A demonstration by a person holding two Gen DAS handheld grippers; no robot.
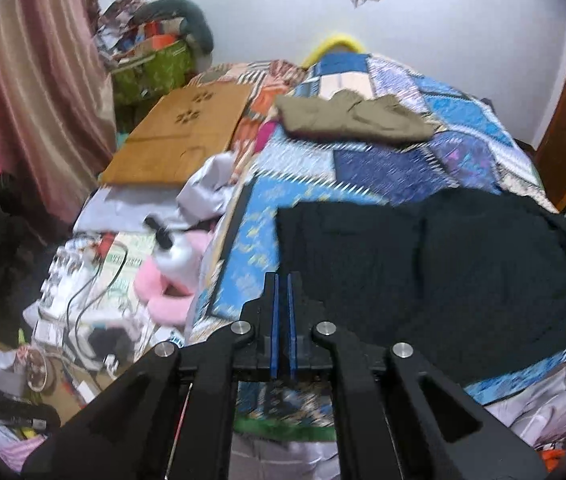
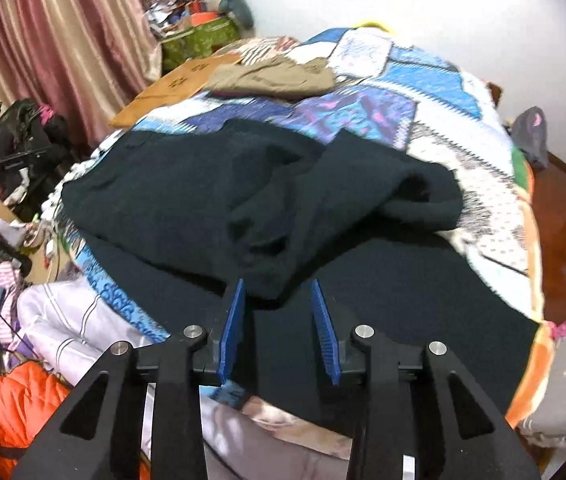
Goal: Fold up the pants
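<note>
Black pants lie rumpled on the bed's patchwork quilt, near edge. Right gripper sits just over the near pants fabric, fingers spread apart, nothing between them. Left gripper is beside the pants' left edge, fingers nearly together w/ a thin gap, empty. Khaki pants lie beyond the black pair; wooden board left of those.

— What am I working on?
— My dark, almost black fabric pants, lying on the blue patchwork quilt.
— Flat?
— Partly: I see one portion doubled over the rest, rumpled near the quilt's right side.
</note>
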